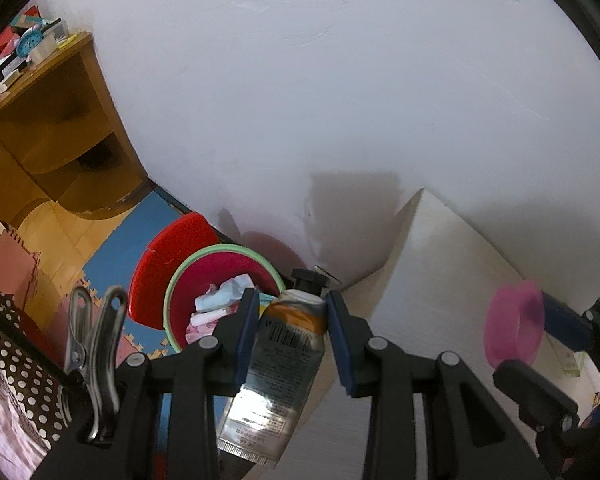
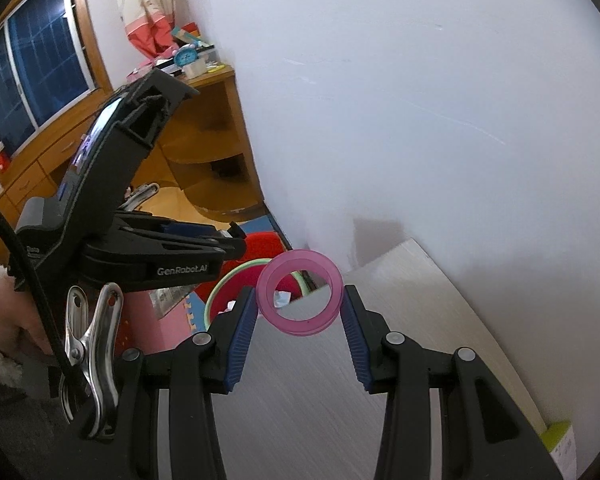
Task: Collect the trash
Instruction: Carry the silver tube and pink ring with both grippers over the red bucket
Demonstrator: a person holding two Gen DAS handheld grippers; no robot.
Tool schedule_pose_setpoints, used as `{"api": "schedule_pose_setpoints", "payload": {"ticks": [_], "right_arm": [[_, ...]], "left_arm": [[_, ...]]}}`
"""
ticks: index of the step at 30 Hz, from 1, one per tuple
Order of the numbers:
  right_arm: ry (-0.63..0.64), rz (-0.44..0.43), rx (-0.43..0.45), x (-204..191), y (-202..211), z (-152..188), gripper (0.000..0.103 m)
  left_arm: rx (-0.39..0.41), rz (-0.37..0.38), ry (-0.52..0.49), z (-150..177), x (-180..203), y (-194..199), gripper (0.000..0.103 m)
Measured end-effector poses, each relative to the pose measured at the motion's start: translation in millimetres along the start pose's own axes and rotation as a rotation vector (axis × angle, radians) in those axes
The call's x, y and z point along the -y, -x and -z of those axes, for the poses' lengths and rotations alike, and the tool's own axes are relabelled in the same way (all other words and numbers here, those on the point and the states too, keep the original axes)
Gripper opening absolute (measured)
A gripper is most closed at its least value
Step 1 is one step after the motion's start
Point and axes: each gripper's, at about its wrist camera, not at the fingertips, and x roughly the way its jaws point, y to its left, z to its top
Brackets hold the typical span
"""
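Currently, the left hand-held gripper (image 1: 291,300) is clamping a squeezed metal tube with a black screw cap, an orange band and a barcode label (image 1: 284,344) between its blue pads (image 1: 247,332). The jaws are standing partly closed, pressing on the tube's upper body just below the cap. The tube's long axis is running along the fingers: the black cap is pointing forward and away from the camera, toward the wall, and the flat crimped end is pointing back toward the gripper body. The tube is hanging above the edge of the pale wood-grain counter (image 1: 440,248), with its cap end beside the rim of a round red bin with a light green rim (image 1: 220,272) that is sitting on the floor. Crumpled white and pale blue paper scraps (image 1: 220,304) are lying inside the bin. A red lid-shaped disc (image 1: 168,256) is leaning behind the bin against the white wall (image 1: 300,80).

Meanwhile, the right hand-held gripper (image 2: 300,304) is gripping a translucent pink plastic ring (image 2: 300,292) by its outer edge, jaws about half apart, pads touching both sides. The ring's open face is turned toward the camera, so its axis is running roughly along the fingers. It is being held above the counter's near corner.
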Motion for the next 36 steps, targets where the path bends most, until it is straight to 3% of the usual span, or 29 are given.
{"api": "schedule_pose_setpoints", "payload": {"ticks": [11,36], "right_arm": [[0.049,-0.025,-0.033,-7,-5,-8,0.043],[0.127,-0.018,-0.127,-19,-34,-37,0.043]], "left_arm": [[-0.027,-0.009,0.035,-7,-29,4,0.035],[-0.062,-0.008,0.11,-26,-97,-46,0.035]]}}
